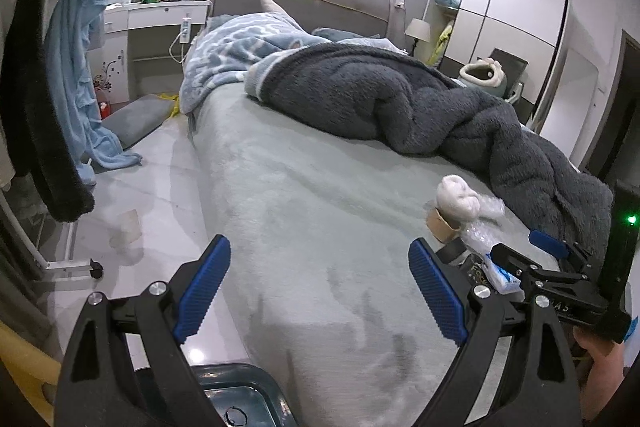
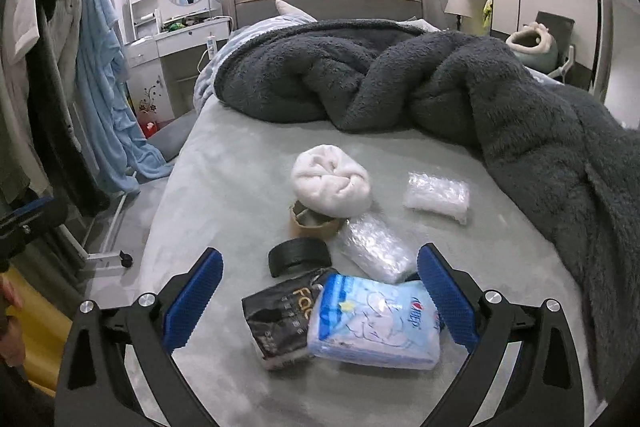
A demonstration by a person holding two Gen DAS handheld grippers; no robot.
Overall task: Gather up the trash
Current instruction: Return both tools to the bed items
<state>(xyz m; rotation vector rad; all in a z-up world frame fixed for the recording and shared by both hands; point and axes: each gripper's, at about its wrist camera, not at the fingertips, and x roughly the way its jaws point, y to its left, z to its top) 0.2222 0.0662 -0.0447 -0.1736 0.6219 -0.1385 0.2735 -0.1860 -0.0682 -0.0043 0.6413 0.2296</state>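
Note:
Trash lies on the grey-green bed (image 2: 224, 163): a light blue tissue pack (image 2: 376, 323), a black tissue pack (image 2: 276, 323), a black tape roll (image 2: 298, 257), a brown tape roll (image 2: 314, 225), two clear plastic wraps (image 2: 374, 247) (image 2: 438, 197) and a white rolled cloth (image 2: 330, 181). My right gripper (image 2: 320, 303) is open, its jaws either side of the two tissue packs. My left gripper (image 1: 320, 291) is open and empty over the bed's left edge. The right gripper (image 1: 532, 263) shows in the left wrist view, next to the white cloth (image 1: 456, 197).
A dark grey blanket (image 2: 460, 91) is heaped across the back and right of the bed. A dark bin (image 1: 236, 395) sits below my left gripper. Clothes hang on a rack (image 1: 68, 67) at left. A white dresser (image 1: 156, 27) stands beyond.

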